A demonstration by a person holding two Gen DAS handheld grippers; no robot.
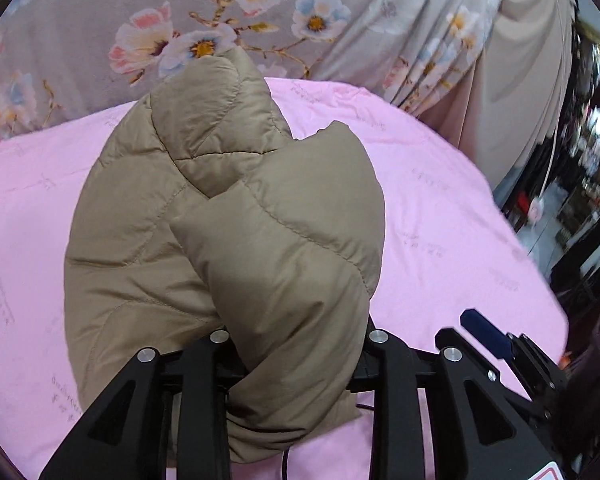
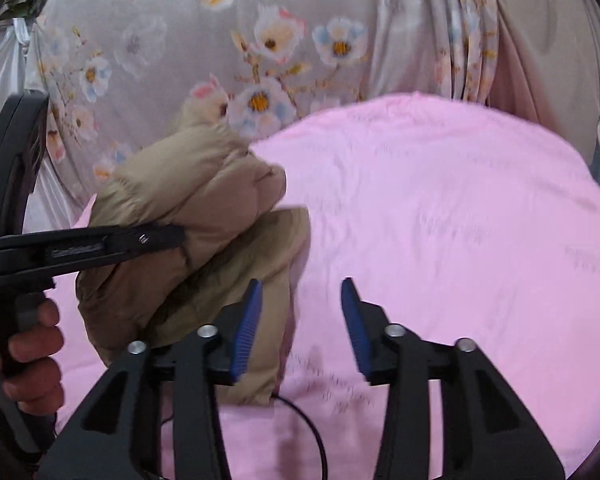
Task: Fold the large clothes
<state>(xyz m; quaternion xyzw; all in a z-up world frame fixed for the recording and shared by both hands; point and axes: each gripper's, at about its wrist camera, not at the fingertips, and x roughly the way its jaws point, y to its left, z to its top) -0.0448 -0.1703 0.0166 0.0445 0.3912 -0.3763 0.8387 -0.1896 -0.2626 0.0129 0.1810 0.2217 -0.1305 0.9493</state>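
One tan quilted puffer jacket (image 1: 228,216), matte nylon stitched into soft puffy panels, lies bunched on a smooth pink bedsheet (image 1: 440,208) printed with faint small lettering too blurred to read. Behind hangs a grey satin floral curtain (image 1: 180,12). In the left wrist view, jacket fabric bulges up between the black arms of the left gripper (image 1: 300,344) and hides its tips, so I cannot tell whether it pinches. The right gripper (image 2: 302,312) stands spread, ribbed blue pads (image 2: 246,332) bare, its left pad just beside the jacket's edge. A hand (image 2: 32,356) grips the left gripper's handle.
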